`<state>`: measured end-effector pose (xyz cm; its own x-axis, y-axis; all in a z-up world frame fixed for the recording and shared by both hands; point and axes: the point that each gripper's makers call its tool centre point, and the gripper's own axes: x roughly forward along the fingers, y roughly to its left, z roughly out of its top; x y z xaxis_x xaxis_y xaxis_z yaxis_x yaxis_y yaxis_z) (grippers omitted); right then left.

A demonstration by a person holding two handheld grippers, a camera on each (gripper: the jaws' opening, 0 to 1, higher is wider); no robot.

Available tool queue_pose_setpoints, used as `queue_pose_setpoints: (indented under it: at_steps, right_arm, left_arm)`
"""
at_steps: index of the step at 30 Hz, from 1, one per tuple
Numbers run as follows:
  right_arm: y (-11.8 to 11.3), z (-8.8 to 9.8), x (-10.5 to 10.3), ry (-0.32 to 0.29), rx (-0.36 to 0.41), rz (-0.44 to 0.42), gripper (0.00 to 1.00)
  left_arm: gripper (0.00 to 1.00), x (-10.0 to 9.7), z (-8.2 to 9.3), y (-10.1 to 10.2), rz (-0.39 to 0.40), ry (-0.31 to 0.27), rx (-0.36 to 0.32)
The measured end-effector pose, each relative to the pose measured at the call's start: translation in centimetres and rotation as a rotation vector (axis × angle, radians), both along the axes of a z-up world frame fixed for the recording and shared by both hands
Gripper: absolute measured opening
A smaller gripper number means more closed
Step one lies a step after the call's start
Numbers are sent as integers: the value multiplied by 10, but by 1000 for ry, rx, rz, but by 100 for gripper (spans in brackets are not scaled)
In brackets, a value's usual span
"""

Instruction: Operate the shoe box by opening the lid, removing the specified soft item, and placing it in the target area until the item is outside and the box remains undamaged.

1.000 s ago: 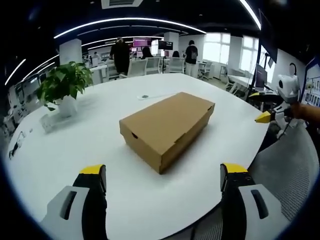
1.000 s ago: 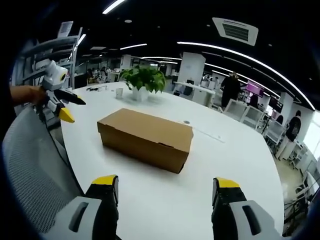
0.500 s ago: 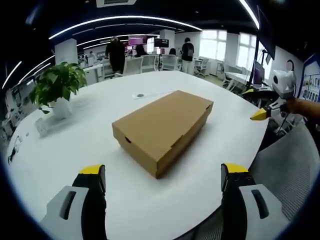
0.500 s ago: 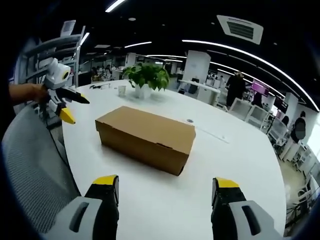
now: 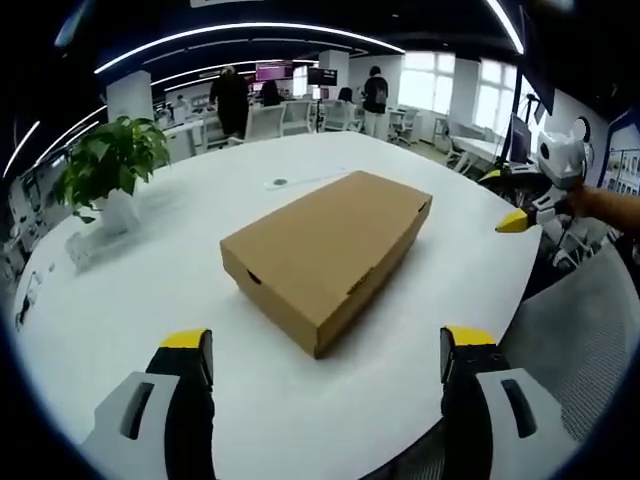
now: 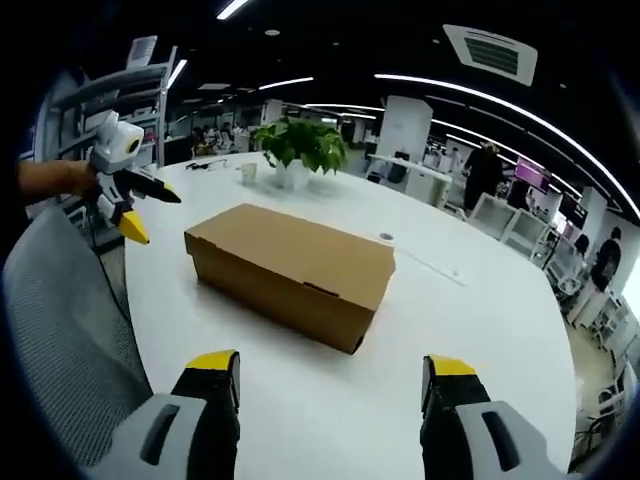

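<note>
A closed brown cardboard shoe box [image 5: 325, 248] [image 6: 290, 268] lies in the middle of a round white table [image 5: 120, 300] [image 6: 480, 330]. Its lid is down, so the contents are hidden. My left gripper [image 5: 325, 375] hangs open in front of the box, short of it, with nothing between its yellow-tipped jaws. In the right gripper view that left gripper [image 6: 135, 205] shows at the left edge, held by a hand. My right gripper [image 6: 328, 390] is open too, apart from the box. It appears in the left gripper view as a yellow-tipped right gripper [image 5: 520, 220] at the right.
A potted green plant [image 5: 105, 170] [image 6: 295, 150] stands on the far side of the table, with a white cup [image 6: 248, 173] near it. A grey mesh chair back [image 5: 585, 340] [image 6: 60, 330] rises at the table's near edge. People and desks fill the office behind.
Both cameras have drifted slightly closer to the box, which now looks a little larger. The box has not moved and its lid stays shut. Both grippers remain open.
</note>
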<state>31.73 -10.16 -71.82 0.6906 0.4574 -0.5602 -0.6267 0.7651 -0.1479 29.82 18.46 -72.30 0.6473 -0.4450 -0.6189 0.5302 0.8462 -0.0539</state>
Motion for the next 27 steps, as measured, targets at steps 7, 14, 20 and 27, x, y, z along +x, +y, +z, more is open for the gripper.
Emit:
queue_pose_setpoints:
  at_steps: [7, 14, 20, 27]
  right_arm:
    - [8, -9, 11, 20, 10, 34, 72]
    - [16, -19, 23, 32, 11, 60, 71]
    - [20, -23, 34, 34, -5, 83, 71]
    - [23, -29, 48, 57, -9, 85, 70]
  left_arm:
    - [95, 3, -2, -3, 21, 14, 0]
    - [93, 10, -4, -3, 36, 22, 2]
    - [92, 14, -5, 1, 52, 23, 6]
    - [87, 18, -6, 3, 65, 25, 2]
